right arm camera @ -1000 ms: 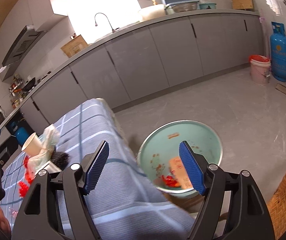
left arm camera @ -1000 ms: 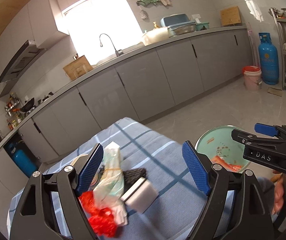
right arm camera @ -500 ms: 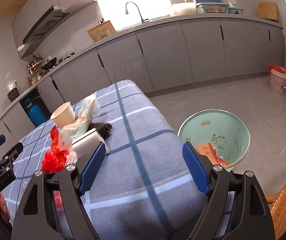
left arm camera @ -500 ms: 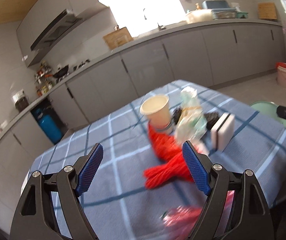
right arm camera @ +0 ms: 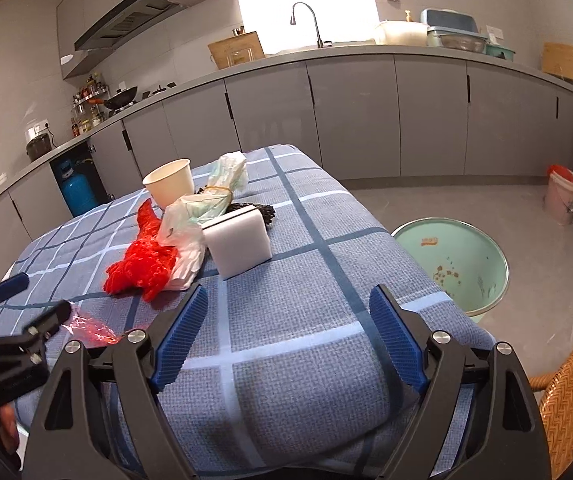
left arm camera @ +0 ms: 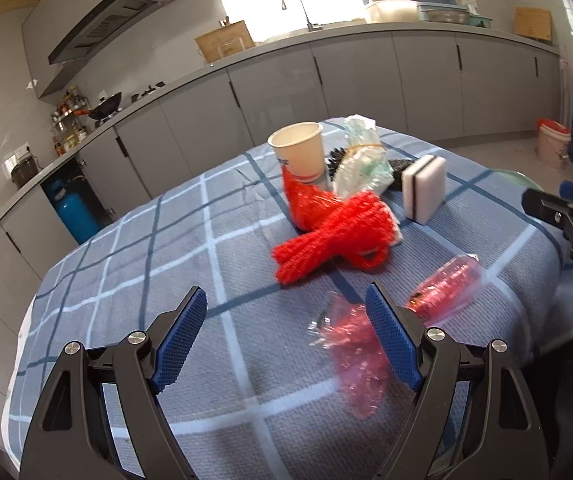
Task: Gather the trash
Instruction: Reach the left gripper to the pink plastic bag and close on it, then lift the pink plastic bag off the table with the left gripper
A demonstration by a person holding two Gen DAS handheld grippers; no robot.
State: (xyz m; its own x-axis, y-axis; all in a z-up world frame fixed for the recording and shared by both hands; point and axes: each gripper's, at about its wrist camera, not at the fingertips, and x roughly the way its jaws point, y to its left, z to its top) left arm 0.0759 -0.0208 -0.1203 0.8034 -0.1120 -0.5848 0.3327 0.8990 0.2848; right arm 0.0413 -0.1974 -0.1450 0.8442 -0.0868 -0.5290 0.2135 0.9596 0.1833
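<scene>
**Both claws empty over the table**

Your left gripper (left arm camera: 286, 332) is released above the checked tablecloth (left arm camera: 134, 272), a pink wrapper (left arm camera: 356, 364) beside its right finger. Your right gripper (right arm camera: 288, 334) has just been opening, nothing between its jaws. The green bin (right arm camera: 470, 260) stands on the floor.

No legible text anywhere.

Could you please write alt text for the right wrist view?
The open right gripper hovers empty over a blue checked tablecloth; beyond lie a white sponge, red mesh and paper cup. A green bin stands on the floor.
</scene>
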